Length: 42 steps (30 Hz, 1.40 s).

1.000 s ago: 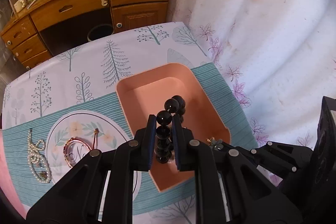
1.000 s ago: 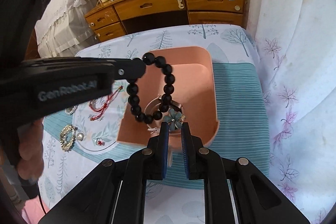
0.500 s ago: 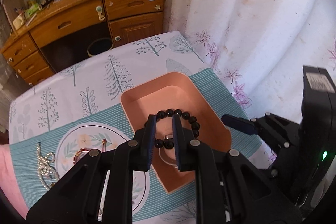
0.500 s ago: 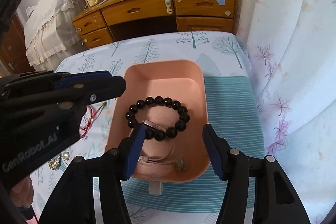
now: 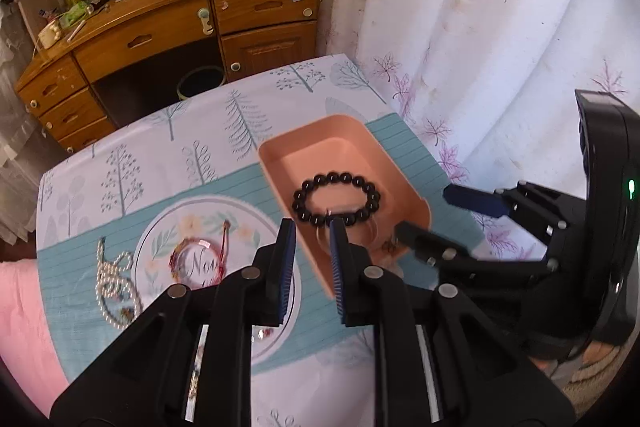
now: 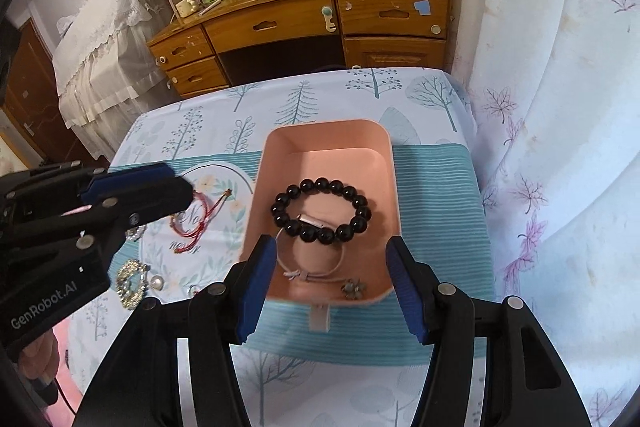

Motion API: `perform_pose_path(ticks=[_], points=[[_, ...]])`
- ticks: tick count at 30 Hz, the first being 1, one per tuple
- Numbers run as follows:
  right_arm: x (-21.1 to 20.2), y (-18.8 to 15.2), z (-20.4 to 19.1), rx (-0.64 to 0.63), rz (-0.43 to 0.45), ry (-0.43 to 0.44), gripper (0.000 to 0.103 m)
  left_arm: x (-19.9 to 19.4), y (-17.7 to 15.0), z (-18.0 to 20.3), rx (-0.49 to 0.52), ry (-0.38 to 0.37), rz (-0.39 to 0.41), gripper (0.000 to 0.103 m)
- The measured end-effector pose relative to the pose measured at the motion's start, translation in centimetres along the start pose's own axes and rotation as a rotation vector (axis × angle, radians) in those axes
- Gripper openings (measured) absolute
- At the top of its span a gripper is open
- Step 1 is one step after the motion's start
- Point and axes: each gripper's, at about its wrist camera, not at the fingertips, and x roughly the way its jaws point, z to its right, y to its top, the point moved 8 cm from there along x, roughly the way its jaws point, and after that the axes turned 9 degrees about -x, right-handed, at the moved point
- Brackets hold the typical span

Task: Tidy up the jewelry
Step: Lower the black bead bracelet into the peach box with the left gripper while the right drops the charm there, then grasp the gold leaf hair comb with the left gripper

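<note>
- Right wrist: my right tool (image 6: 334, 281) has just opened, empty; black bead bracelet (image 6: 320, 215) now lies in the pink tray (image 6: 384, 155).
- Left tool (image 5: 312, 267): nearly closed, empty; red string bracelet (image 5: 198, 257) next, I judge.

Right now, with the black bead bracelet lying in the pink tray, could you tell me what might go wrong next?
1. The black bead bracelet lies on the cord bracelet in the pink tray; adding pieces may tangle them.
2. The red string bracelet lies flat on the tablecloth, so the narrow left gripper could pinch fabric.
3. The pearl strand is looped and may snag.
</note>
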Motion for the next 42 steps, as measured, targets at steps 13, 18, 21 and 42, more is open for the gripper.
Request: perform_pose_path(ticks=[13, 18, 21, 42], points=[[-6.3, -2.9, -3.7, -0.020, 0.024, 0.046, 0.067, -8.4, -5.8, -6.1, -0.118, 0.002, 0.056, 0.058], [-8.2, -3.7, -6.9, -0.073, 0.021, 0.070, 0.068, -10.6, -9.0, -9.1, -0.164, 0.024, 0.057, 0.058], [-8.9, -3.9, -9.2, -0.117, 0.020, 0.080, 0.068, -11.2, -10.6, -10.5, -0.166, 0.064, 0.053, 0.058], [-4.0, -2.5, -24.2, -0.309, -0.102, 0.193, 0.063, -8.2, -16.5, -22.4, -0.242, 0.174, -0.080, 0.058]])
